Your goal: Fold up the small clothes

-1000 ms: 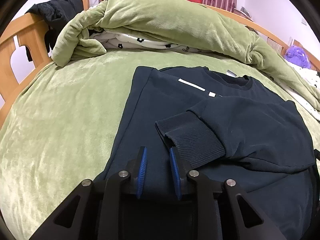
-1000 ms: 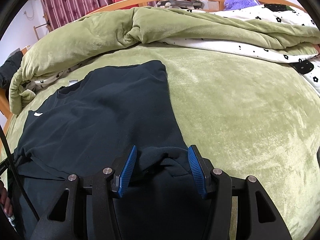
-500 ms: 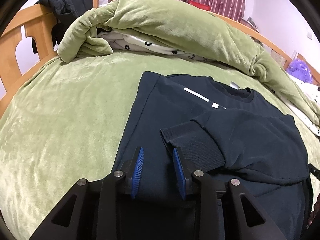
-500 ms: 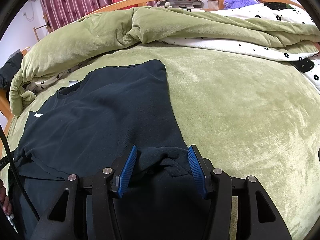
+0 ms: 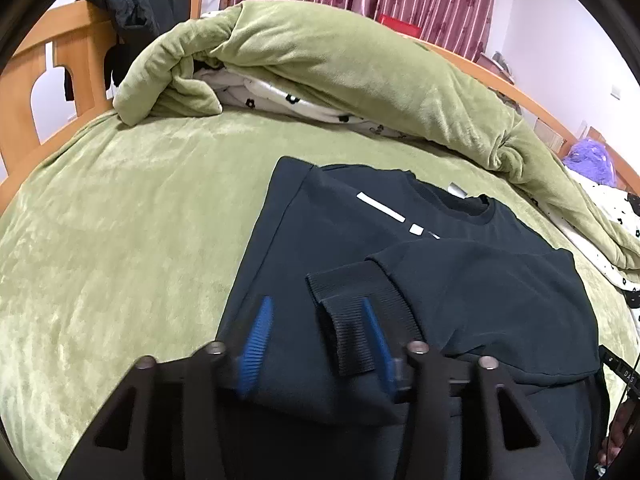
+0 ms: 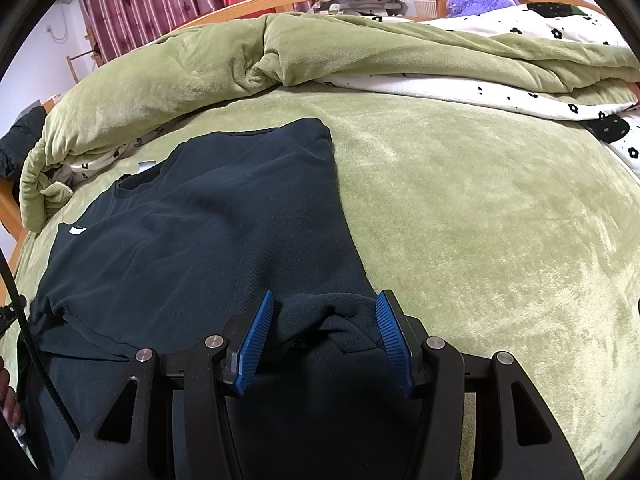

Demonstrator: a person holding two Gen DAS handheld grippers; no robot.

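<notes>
A dark navy sweatshirt lies flat on the green bed cover, neck towards the pillows, with one sleeve folded across its chest. The sleeve's ribbed cuff lies between the blue pads of my left gripper, which is open just above the cloth. In the right wrist view the same sweatshirt fills the left half. My right gripper is open, with a bunched fold of the sweatshirt's right lower edge between its pads.
A rolled green duvet with a white flowered lining lies across the bed's far side. A wooden bed frame with a black garment hung on it stands at the left. Bare green cover lies right of the sweatshirt.
My left gripper has opened wider and moved forward, so the ribbed cuff now lies between its pads. The right gripper has stayed still and open.
</notes>
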